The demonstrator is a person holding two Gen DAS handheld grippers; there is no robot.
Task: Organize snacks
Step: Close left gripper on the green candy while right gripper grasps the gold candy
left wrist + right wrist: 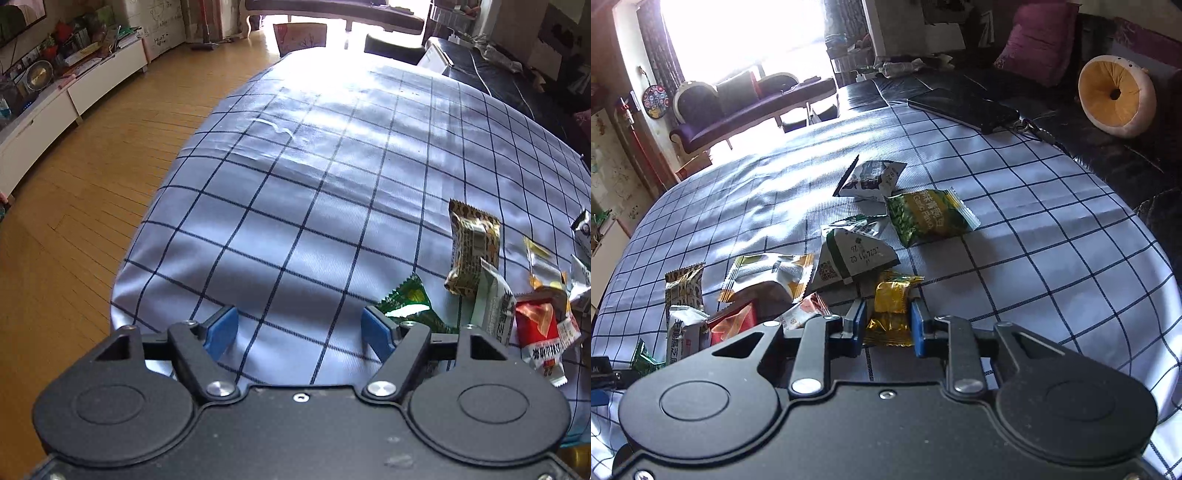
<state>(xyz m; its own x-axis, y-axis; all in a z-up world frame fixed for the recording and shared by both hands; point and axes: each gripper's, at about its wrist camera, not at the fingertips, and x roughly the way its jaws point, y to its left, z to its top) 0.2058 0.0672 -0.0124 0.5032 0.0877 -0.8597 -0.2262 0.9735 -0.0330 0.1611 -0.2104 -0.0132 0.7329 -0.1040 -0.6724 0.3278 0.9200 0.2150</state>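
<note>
**A:** Start at your right gripper (888, 326). Its blue pads sit either side of the crinkled gold foil snack packet (891, 310), jaws narrowed around it. Whether the pads actually press the foil, I cannot tell; it looks bracketed, not clearly clamped.

**B:** Which way does the packet run?

**A:** Its long axis points away from you, in line with the fingers, so the pads meet its long sides. It lies on the blue-and-white checked tablecloth (1052, 280), at the near end of the pile.

**B:** And past it?

**A:** Just beyond lies a white triangular pouch with a green edge (849, 258); farther out a green garlic-pea bag (929, 216). To your left, an orange-trimmed silver wrapper (764, 275) and a red sachet (733, 325) crowd close. The right side of the cloth is bare, so I'd judge that the freer way to carry it.

**B:** My left hand?

**A:** Your left gripper (300, 328) hangs released, fingers wide apart, over bare cloth near the table's left edge. The snacks lie to its right: a dark green foil packet (410, 301) nearest its right finger, then a brown patterned wrapper (471, 251). For the gold packet, your right hand is plainly the nearer.
</note>
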